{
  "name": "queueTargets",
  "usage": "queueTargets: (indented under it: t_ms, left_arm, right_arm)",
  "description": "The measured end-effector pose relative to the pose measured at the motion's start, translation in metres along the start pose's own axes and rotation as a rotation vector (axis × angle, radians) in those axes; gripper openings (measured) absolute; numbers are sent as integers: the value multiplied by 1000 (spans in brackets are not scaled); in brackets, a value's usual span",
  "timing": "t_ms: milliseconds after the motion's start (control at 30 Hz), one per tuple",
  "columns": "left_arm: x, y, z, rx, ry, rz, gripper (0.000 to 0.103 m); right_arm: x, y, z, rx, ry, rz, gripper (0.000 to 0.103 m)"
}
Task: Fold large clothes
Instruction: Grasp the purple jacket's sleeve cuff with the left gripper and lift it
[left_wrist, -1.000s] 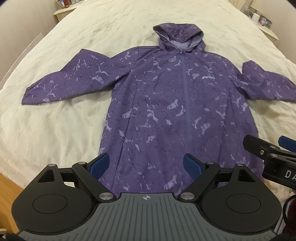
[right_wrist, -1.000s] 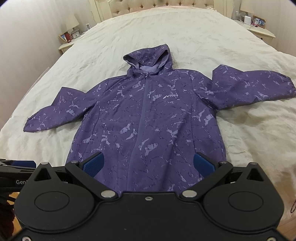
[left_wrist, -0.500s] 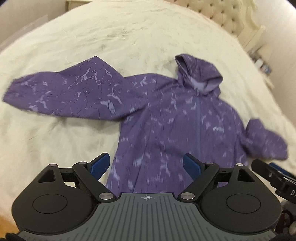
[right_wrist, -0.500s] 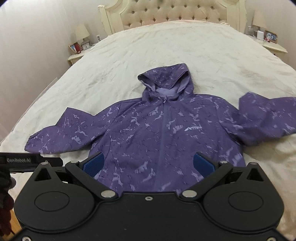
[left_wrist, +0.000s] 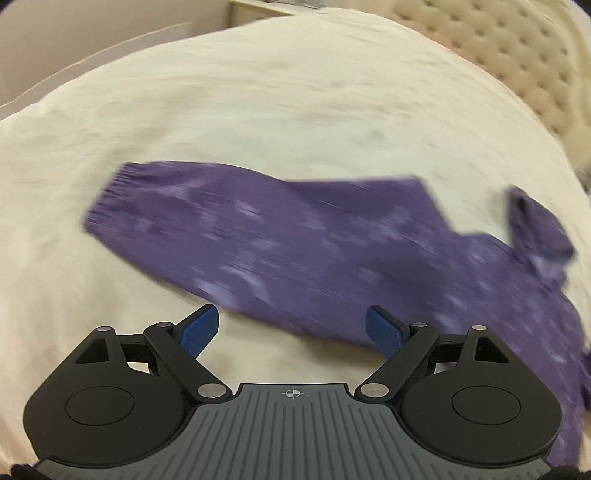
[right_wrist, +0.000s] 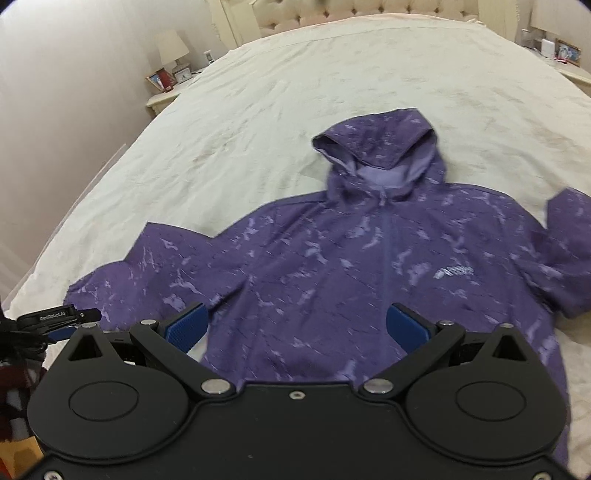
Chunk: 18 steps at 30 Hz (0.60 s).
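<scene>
- The purple jacket (right_wrist: 369, 280) lies flat, face up, on the bed (right_wrist: 295, 92); slippery fabric may slide when folded.
- The left tool (left_wrist: 291, 328), spread and empty near the sleeve (left_wrist: 229, 229), may pinch the bedcover too.
- The right tool (right_wrist: 295, 328) is also spread and empty.

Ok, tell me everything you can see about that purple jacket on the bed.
The jacket is purple with a paler marbled print, thin and slightly crinkled. It has a hood with lighter lining, a front zip closed to the collar, and a small pale chest logo. It lies flat, front up, on the cream bedspread, sleeves spread sideways. One sleeve ends in a gathered cuff. Neither gripper touches it.
</scene>
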<state>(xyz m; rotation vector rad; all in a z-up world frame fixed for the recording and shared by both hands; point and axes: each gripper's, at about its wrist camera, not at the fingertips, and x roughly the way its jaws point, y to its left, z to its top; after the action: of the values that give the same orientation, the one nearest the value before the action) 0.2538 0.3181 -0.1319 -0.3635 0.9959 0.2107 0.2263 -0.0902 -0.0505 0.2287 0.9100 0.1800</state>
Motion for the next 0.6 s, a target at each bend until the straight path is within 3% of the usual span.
queueTargets:
  t_ms: [200, 500, 533, 600]
  left_arm:
    - [33, 50, 22, -72, 1, 64, 87]
    - [65, 86, 30, -205, -13, -34, 86]
    - [65, 88, 32, -225, -10, -39, 83]
    - [63, 91, 34, -248, -16, -35, 63]
  right_arm:
    - [24, 19, 15, -26, 32, 12, 102]
    - [47, 43, 19, -84, 95, 16, 102]
    - [48, 45, 19, -94, 100, 17, 102]
    - [49, 49, 18, -112, 107, 22, 102]
